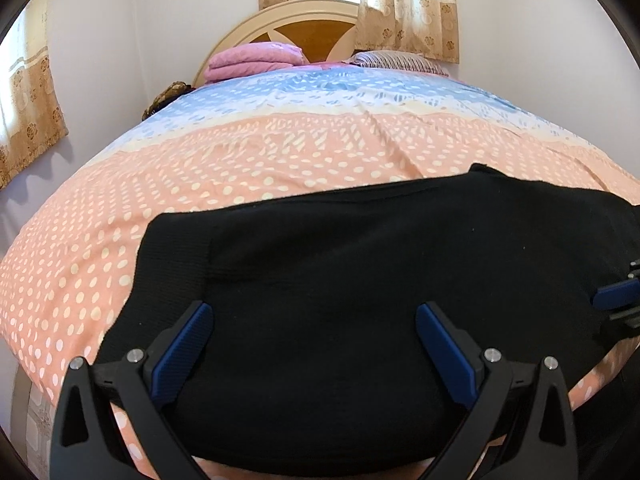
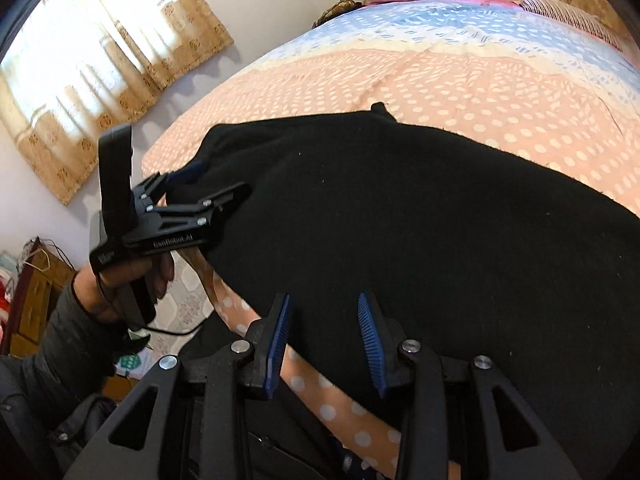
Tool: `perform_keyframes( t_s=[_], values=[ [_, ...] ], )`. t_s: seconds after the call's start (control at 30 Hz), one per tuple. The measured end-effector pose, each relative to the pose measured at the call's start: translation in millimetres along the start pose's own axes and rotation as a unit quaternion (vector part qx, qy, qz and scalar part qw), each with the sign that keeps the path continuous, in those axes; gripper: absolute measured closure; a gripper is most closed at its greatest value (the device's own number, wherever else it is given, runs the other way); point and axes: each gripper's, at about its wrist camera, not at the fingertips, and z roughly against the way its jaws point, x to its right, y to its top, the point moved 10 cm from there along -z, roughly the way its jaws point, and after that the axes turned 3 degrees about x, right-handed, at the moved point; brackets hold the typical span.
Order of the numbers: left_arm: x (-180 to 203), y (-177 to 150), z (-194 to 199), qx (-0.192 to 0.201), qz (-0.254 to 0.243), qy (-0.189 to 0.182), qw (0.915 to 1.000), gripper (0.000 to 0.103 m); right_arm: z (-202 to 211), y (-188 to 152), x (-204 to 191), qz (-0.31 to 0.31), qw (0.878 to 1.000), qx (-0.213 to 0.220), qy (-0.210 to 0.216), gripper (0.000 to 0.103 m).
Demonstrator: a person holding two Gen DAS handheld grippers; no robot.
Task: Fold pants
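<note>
Black pants (image 1: 360, 280) lie spread flat across the near end of a bed (image 1: 120, 240), on a peach bedspread dotted with white that turns to blue-and-white bands toward the headboard (image 1: 304, 24). The dark fabric reaches the near edge of the mattress and hangs slightly over it.

The left claw (image 1: 314, 316) hovers just above the pants near that edge, its blue-padded fingers (image 1: 184, 344) spread wide and gripping nothing. In the right wrist view the same claw (image 2: 208, 184) appears at the left end of the garment, held by a hand (image 2: 128, 280) in a dark sleeve, with its tips at the fabric's edge.

The right claw (image 2: 324, 312) stands partly parted, narrower than the left, over the near hem of the pants (image 2: 400, 220), its ribbed blue pads (image 2: 370, 336) empty, the dotted bedspread (image 2: 480, 80) showing below them. From the left wrist view only a blue fingertip of the right claw (image 1: 616, 294) shows at the frame's right edge, against the cloth.

At the head of the bed a folded pink blanket (image 1: 252, 60) rests beside a striped pillow (image 1: 396, 60). Patterned beige curtains (image 1: 404, 8) hang over a bright window behind.
</note>
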Motion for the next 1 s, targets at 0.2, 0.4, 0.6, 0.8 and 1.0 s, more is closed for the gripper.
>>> perform_keyframes(
  t_s=[0.2,0.4,0.6,0.8,1.0],
  values=[
    [-31.5,7.6,10.7,0.018,-0.014,0.056,0.9982,0.000,4.1,-4.0,2.1,-0.003,1.000,0.001,-0.002,0.066],
    [-92.7,2.6,9.5,0.019,0.059,0.080,0.9948,0.000,5.7,-5.0,5.4,-0.005,1.000,0.013,0.000,0.066],
    [-100.4,-12.6,-3.2,0.013,0.113,0.050,0.9923,0.000,9.6,-4.7,4.1,0.002,1.000,0.018,-0.005,0.066],
    [-94.0,14.9,24.8,0.051,0.098,0.089,0.9899,0.000,43.7,-10.5,29.9,0.000,0.998,0.047,-0.049,0.052],
    [-26.4,54.2,45.6,0.086,0.055,0.018,0.9947,0.000,145.5,-19.3,118.7,-0.078,0.979,0.135,-0.134,0.052]
  ],
)
